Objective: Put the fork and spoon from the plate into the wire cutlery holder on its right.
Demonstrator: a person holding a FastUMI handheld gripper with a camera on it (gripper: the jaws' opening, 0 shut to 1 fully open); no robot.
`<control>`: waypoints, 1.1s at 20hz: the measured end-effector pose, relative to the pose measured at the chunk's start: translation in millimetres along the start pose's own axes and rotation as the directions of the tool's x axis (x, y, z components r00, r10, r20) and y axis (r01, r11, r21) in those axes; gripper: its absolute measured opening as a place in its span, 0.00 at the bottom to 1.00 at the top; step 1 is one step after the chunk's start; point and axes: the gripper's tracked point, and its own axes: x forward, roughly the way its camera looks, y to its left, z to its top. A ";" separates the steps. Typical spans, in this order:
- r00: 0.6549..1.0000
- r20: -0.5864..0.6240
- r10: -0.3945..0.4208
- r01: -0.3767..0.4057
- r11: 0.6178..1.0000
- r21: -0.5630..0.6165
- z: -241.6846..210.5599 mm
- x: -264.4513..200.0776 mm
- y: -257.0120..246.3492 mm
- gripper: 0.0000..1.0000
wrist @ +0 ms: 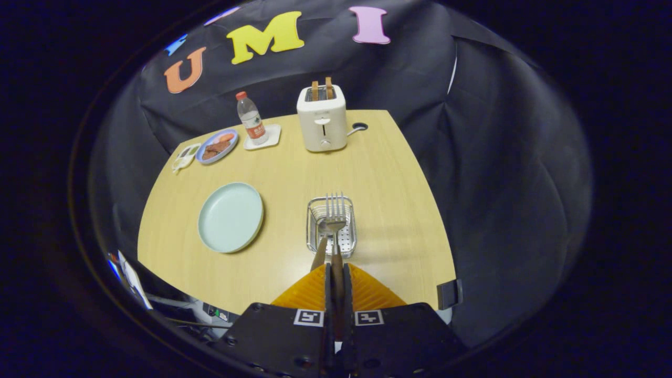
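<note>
The tongs (336,273) are pinched together on the brown handle of the fork (336,215), tines pointing ahead so it hangs over the wire cutlery holder (315,231) just beyond them. A second handle beside it looks like the spoon (319,252), apparently already in the holder. The plate (231,216), left of the holder on the tabletop (383,173), lies bare.

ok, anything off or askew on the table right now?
Nothing spilled or damaged. The gripper is shut on the fork, tines up over the holder. A second handle, likely the spoon's, leans out of the holder beside it. The plate is bare. Toaster and bottle stand upright.
</note>
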 end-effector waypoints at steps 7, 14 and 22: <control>0.998 -0.053 0.014 -0.018 0.998 -0.066 7.9 21.8 -1.3 0.07; 0.999 -0.044 0.015 -0.019 0.996 -0.091 14.0 33.9 3.6 0.09; 0.999 0.019 0.038 -0.036 0.997 -0.072 30.5 20.0 18.3 0.09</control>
